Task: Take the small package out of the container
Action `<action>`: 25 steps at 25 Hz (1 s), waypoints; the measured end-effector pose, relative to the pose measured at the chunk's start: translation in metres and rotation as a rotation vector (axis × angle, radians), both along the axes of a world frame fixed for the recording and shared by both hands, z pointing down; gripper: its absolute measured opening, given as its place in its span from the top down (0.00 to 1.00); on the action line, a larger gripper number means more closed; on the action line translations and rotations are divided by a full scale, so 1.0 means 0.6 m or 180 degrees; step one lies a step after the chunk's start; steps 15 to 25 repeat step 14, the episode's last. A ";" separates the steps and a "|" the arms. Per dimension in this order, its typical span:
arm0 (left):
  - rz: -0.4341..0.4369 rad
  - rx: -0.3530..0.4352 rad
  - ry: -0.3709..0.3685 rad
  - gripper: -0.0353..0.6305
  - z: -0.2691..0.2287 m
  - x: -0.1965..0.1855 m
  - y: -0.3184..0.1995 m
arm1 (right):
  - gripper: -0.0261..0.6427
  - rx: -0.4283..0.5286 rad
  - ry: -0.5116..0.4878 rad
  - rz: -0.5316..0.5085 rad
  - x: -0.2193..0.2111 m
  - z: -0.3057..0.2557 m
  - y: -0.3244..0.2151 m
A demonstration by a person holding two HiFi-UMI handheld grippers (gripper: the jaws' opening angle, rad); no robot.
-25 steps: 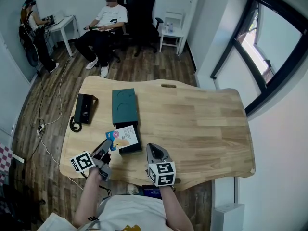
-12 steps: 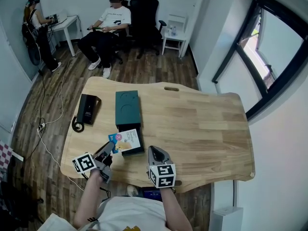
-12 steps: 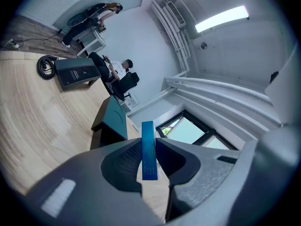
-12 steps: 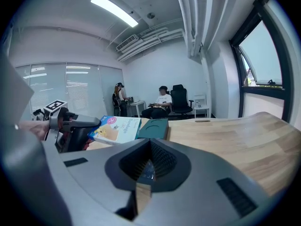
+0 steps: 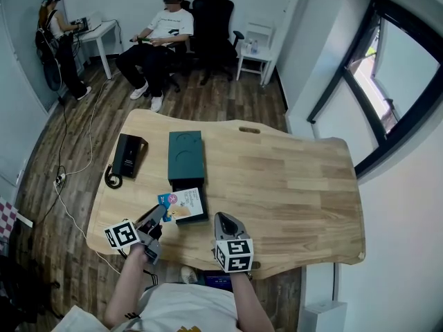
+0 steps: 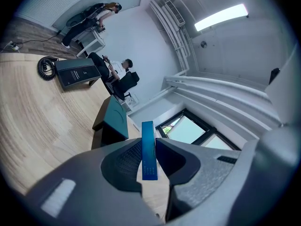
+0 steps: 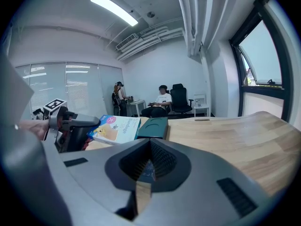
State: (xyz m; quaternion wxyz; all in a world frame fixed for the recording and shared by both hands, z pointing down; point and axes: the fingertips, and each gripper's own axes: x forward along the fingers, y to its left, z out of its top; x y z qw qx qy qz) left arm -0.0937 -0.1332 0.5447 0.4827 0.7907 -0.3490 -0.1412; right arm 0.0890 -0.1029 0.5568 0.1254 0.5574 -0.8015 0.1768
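We see the dark green container (image 5: 185, 153) lying flat on the tabletop (image 5: 297, 185), with its black inner drawer (image 5: 188, 184) drawn out toward the near edge. The small package (image 5: 183, 203), a white and blue box, covers most of that drawer in the head view, so we cannot tell what else the drawer holds. In the right gripper view the small package (image 7: 114, 128) is tilted, its near end lifted off the wood and its far end in line with the container (image 7: 154, 125); we cannot tell whether the two touch.

The left claw (image 5: 158, 214) grips the package by its near left corner. In the left gripper view the two jaws press on a thin blue edge of the package (image 6: 147, 136), which stands upright between them (the left claw (image 6: 148, 150) is only narrowly parted, by the thickness of the box). Beyond it lies the container (image 6: 115, 118).

The left claw reaches in from the near left, its marker cube (image 5: 120, 233) toward us and the forearm (image 5: 128, 286) running back to the body. The right claw (image 5: 222, 218) rests low at the near edge, just right of the drawer, apart from the package. In its own view the right claw (image 7: 149, 149) has its jaws together with nothing held.

A black desk phone (image 5: 127, 155) with a coiled cord lies left of the container.
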 end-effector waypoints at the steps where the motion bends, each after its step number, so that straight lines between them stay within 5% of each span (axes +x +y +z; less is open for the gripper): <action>1: 0.0007 -0.0001 -0.0001 0.80 0.000 0.002 0.000 | 0.95 -0.0001 0.0000 -0.0001 0.000 0.000 0.000; 25: 0.0026 -0.0037 -0.0006 0.80 0.009 0.021 0.001 | 0.95 -0.0024 0.0015 0.0018 0.017 0.004 0.005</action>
